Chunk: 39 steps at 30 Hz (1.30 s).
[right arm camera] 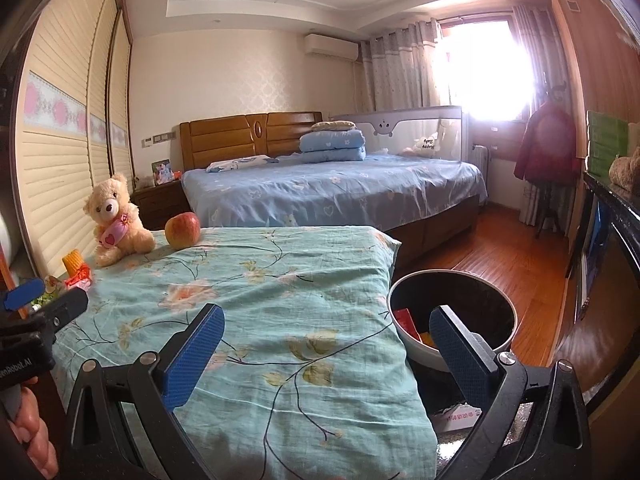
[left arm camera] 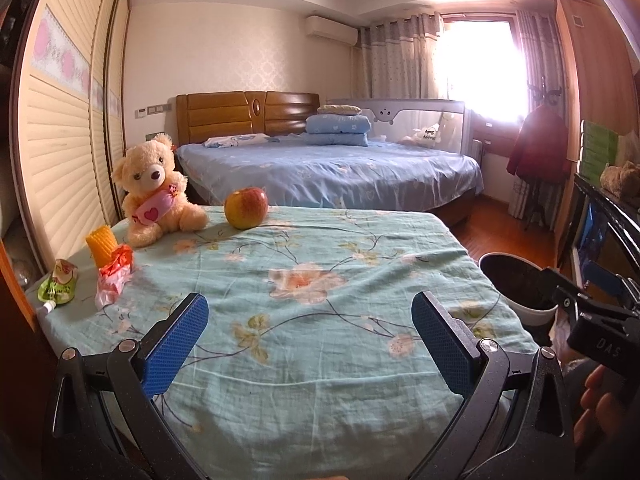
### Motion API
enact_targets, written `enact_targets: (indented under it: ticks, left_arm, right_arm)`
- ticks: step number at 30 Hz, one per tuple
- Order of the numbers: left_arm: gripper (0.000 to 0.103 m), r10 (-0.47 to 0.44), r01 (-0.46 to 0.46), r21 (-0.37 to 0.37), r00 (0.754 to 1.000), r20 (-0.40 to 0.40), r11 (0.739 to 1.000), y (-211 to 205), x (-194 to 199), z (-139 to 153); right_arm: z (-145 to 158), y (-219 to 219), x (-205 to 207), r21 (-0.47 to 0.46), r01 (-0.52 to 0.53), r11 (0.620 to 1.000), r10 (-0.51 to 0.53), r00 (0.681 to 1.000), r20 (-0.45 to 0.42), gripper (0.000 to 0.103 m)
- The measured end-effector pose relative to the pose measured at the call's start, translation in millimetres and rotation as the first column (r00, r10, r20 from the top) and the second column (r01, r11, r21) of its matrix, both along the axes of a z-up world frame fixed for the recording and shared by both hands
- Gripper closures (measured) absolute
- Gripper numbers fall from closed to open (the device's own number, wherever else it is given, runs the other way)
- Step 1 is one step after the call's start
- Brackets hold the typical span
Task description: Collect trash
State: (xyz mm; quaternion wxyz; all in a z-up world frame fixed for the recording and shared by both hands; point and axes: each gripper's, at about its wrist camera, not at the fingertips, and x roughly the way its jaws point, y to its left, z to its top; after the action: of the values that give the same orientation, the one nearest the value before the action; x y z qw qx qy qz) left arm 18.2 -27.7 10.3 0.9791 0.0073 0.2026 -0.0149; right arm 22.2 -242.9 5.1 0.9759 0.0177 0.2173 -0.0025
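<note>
On the floral green cloth [left arm camera: 320, 320], at its left edge, lie a crumpled red-and-white wrapper [left arm camera: 114, 276], a green squeeze pouch [left arm camera: 60, 286] and a yellow corn piece [left arm camera: 102, 244]. A white bin [right arm camera: 452, 320] with a dark liner stands right of the table, with red and orange bits inside. My left gripper [left arm camera: 310, 334] is open and empty above the cloth's near half. My right gripper [right arm camera: 328, 346] is open and empty over the cloth's right edge beside the bin.
A teddy bear [left arm camera: 154, 188] and an apple [left arm camera: 246, 208] sit at the cloth's far side. A blue bed [left arm camera: 328, 172] lies beyond. A wardrobe [left arm camera: 60, 140] runs along the left, dark furniture [right arm camera: 608, 248] on the right. A carton [right arm camera: 458, 416] lies on the floor under the bin.
</note>
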Motion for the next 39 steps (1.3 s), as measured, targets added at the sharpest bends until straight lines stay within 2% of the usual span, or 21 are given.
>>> enact_targets:
  ticks: [13,39]
  left_arm:
    - [0.0,-0.002,0.002,0.009,1.0,0.019,1.0,-1,-11,3]
    - [0.0,0.003,-0.003,0.004,1.0,0.007,1.0,0,-12,3]
  right_arm:
    - [4,10,-4,0.011,-0.02,1.0,0.02,1.0,-0.006,0.0]
    - [0,13,-3,0.022,-0.031,0.999,0.031,0.999,-0.034,0.0]
